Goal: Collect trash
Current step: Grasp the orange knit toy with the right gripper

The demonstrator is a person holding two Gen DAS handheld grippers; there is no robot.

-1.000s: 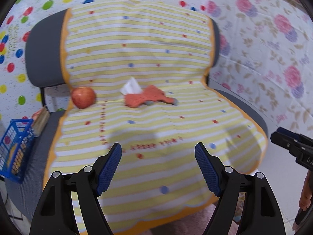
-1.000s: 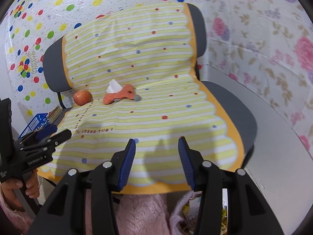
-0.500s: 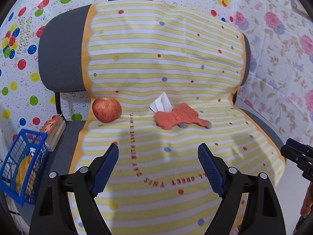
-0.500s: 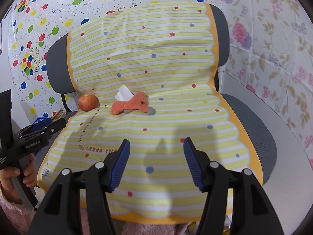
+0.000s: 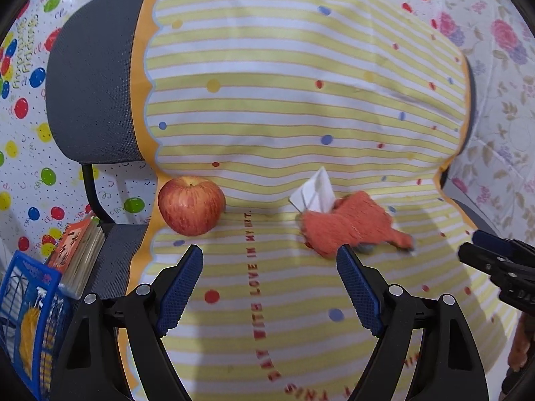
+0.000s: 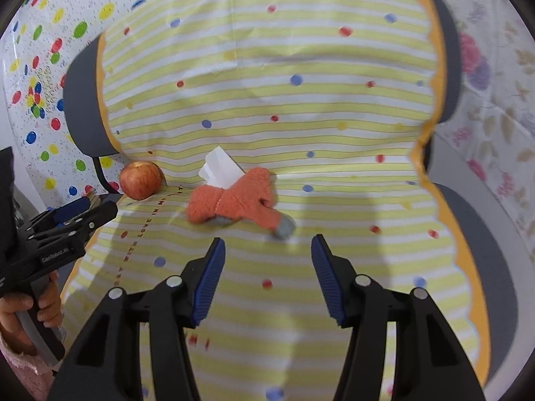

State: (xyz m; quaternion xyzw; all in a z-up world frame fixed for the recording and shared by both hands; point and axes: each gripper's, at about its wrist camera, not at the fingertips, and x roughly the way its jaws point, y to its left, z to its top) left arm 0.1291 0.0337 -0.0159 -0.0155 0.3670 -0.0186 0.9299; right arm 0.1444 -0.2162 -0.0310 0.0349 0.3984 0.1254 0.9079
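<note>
White crumpled tissue (image 6: 219, 168) lies mid-frame on the yellow striped chair cover (image 6: 334, 133), touching an orange knitted glove (image 6: 237, 202). Both the right tongs (image 6: 267, 255) and left tongs (image 5: 269, 264) gape empty: approach stage, seemingly. Next, reach past the glove, pinch paper only.

1. You are looking at a smooth, slightly glossy striped cover (image 5: 301, 107) over the matt grey mesh chair (image 5: 93, 83).
2. You are seeing a fuzzy orange knit glove (image 6: 234, 200) lying on white paper (image 6: 219, 167).
3. You are facing a glossy apple (image 5: 191, 205).
</note>
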